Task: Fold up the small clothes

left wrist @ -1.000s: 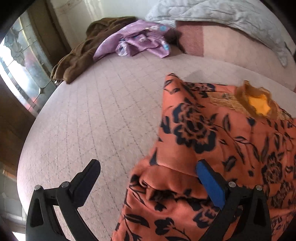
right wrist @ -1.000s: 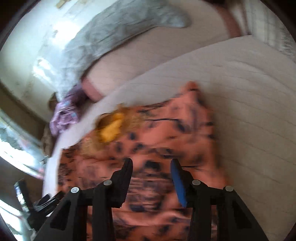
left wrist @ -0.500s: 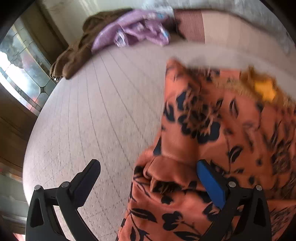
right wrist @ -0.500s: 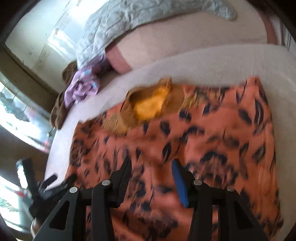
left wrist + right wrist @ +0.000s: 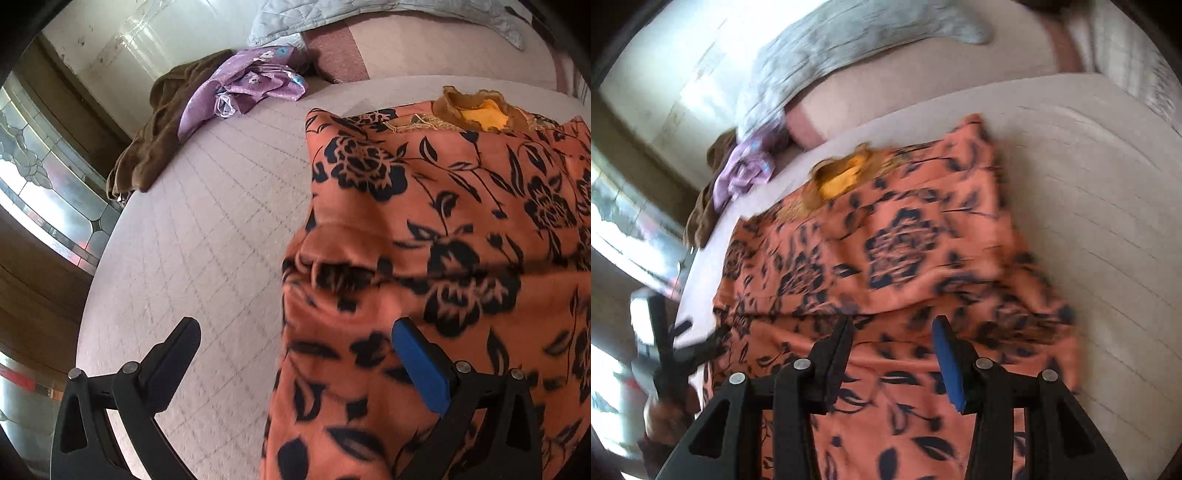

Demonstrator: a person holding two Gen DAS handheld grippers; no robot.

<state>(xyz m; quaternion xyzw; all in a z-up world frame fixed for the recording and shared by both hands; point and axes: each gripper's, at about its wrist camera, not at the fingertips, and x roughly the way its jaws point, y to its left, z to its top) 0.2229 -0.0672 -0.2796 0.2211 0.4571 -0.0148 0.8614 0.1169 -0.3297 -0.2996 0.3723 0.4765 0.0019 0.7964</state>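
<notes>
An orange garment with a black flower print (image 5: 443, 229) lies spread on the pale quilted bed, its yellow-lined neck at the far end. It also shows in the right wrist view (image 5: 886, 258). My left gripper (image 5: 295, 343) is open and empty, straddling the garment's left edge where a sleeve is folded in. My right gripper (image 5: 894, 343) is open and empty, just above the garment's near part. The left gripper shows at the far left of the right wrist view (image 5: 683, 347).
A purple flowered garment (image 5: 243, 88) and a brown cloth (image 5: 155, 125) lie bunched at the bed's far left corner. A grey quilt (image 5: 332, 18) and a pink bolster (image 5: 923, 85) lie along the far side. A window (image 5: 40, 192) is beyond the bed's left edge.
Both grippers stayed open and empty. The right gripper swung over the garment and now sits lower toward its near part. The left view shifted slightly; the garment's left fold looks the same.
</notes>
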